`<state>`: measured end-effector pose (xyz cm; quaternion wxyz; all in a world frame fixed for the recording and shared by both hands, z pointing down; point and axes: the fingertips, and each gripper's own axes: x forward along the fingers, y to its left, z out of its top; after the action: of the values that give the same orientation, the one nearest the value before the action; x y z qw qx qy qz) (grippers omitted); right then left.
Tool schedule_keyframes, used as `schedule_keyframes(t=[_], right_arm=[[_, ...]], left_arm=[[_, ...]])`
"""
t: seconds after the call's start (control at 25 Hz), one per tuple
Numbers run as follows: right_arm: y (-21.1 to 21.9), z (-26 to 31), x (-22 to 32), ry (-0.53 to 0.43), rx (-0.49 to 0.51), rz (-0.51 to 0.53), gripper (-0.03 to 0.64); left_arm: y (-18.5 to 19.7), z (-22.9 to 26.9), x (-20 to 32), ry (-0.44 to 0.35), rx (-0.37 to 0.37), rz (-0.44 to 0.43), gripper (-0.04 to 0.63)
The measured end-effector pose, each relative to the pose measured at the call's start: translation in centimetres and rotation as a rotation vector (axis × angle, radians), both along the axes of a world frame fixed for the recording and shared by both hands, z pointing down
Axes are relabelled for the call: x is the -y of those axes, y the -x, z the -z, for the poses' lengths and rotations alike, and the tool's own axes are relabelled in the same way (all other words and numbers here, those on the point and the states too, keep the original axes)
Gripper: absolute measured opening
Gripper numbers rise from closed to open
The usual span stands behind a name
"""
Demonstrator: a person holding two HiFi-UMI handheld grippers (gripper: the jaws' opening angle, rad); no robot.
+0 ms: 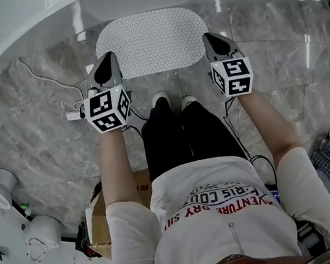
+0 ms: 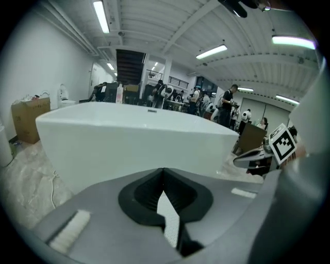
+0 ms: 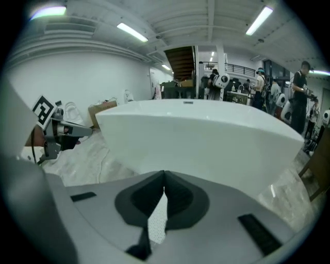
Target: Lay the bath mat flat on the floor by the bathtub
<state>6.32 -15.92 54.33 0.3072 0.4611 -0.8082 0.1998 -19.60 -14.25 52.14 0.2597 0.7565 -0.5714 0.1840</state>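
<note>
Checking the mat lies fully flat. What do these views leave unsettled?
Head view: near corners of the bath mat, covered by the left tool and right tool.
Head view: whether its far edge touches the bathtub.
Both gripper views: all but a sliver of mat, blocked by each tool's own body.

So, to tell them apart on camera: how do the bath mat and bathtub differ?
The bath mat is dotted and matte; the bathtub is smooth and glossy. The bath mat lies flat on the floor; the bathtub rises above it and is far wider. Both are pale with rounded edges.
</note>
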Motion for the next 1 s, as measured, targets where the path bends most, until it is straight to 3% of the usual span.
schedule_keyframes(t=[0.28, 0.56, 0.8, 1.0], right_arm=[[0.3, 19.3, -0.5, -0.129, 0.073, 0.038, 0.011], [-1.3, 36.8, -3.6, -0.32, 0.143, 0.074, 0.011], [-4.5, 47.0, -8.3, -0.458, 0.212, 0.085, 0.011], [-6.3, 51.5, -12.2, -0.576, 0.277, 0.125, 0.009]], left_arm=[[-4.3, 20.9, -1.3, -0.127, -0.005, -0.074, 0.011], [-7.2, 38.3, -5.1, -0.33, 0.048, -0.119, 0.011], [-10.4, 48.2, -10.3, -0.473, 0.021, -0.137, 0.011], [-12.1, 52.4, -13.4, -0.581, 0.067, -0.143, 0.011]])
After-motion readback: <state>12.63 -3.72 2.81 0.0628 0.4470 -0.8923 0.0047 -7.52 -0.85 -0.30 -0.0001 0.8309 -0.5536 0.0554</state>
